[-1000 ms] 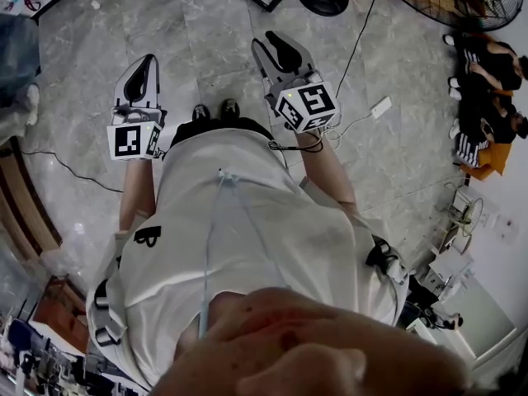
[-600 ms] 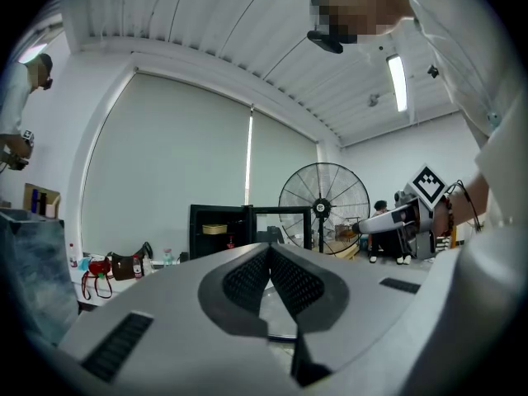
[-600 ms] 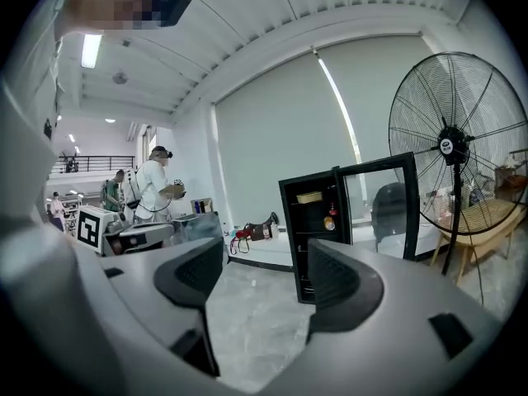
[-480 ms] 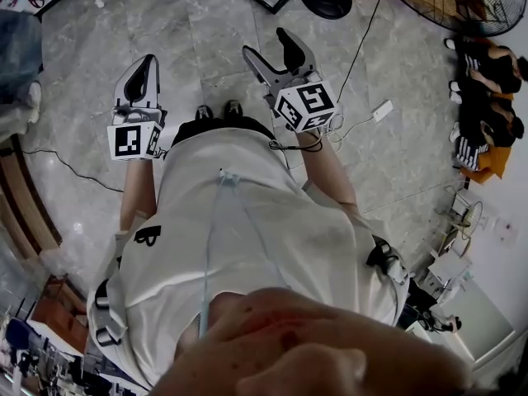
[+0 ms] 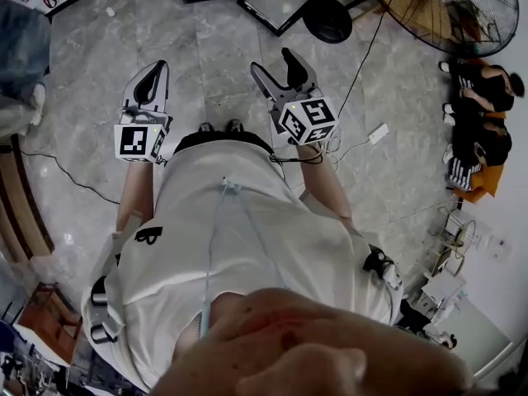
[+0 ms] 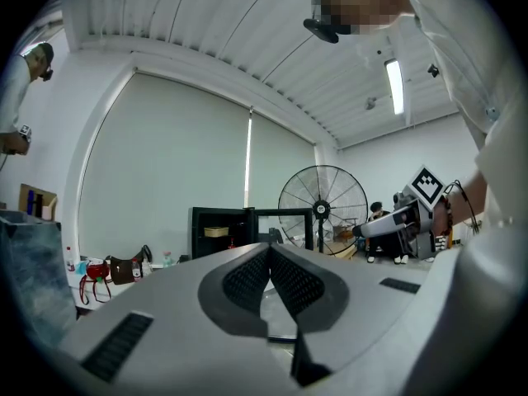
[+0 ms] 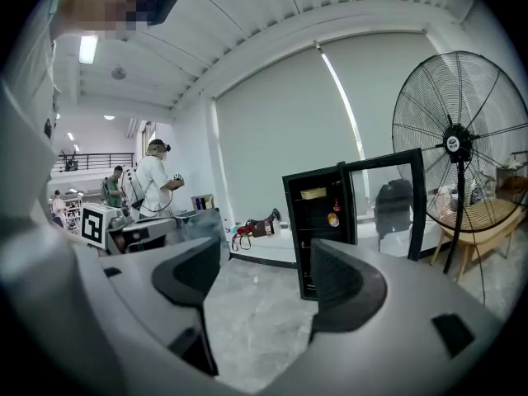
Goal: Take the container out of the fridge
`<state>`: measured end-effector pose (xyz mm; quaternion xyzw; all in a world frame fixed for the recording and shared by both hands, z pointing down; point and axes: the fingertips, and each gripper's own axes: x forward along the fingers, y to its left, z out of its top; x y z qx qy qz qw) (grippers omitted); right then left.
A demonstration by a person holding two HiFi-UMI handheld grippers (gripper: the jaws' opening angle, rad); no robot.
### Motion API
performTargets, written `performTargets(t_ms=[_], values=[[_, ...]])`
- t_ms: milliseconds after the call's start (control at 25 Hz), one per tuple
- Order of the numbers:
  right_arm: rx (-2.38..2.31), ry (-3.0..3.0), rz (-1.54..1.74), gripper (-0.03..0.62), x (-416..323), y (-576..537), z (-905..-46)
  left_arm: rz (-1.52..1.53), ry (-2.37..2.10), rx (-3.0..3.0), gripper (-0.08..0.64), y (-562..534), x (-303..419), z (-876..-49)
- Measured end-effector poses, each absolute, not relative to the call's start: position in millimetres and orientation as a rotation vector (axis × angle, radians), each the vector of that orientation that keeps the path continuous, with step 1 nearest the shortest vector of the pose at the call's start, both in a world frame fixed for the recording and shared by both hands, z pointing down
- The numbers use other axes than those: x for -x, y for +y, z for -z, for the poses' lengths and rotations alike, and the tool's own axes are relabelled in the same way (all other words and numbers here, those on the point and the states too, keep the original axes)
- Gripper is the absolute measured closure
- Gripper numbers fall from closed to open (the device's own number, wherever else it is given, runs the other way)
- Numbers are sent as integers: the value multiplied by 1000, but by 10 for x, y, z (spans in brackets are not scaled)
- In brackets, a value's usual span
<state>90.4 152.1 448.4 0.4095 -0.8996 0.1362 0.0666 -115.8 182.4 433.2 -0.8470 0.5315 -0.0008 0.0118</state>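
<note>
Your left claw (image 5: pixel 153 73) is closed on nothing. Your right claw (image 5: pixel 272 62) stands wide apart and empty. The container (image 7: pixel 313 193) sits on the top shelf of the open fridge (image 7: pixel 290 238), well ahead. Step closer, then level the right claw with that shelf's front edge.

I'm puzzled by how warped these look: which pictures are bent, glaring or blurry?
Left gripper view: fisheye, black corners, the ceiling lamp glares. Right gripper view: same bending, the fan bulges. Head view: floor curves, bottom edge blurred.
</note>
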Motion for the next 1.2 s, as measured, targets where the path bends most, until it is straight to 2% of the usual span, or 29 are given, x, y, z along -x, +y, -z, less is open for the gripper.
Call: performTargets(t_ms=[680,1200], values=[[-1258,-2750,-365,265,-426,1332,-4428,36,1619,2648,551,1807,1482,-4402],[-1235,-2733,-336,265,-438,548,-4416,69,1746,2564,551,1114,1771,-4345]])
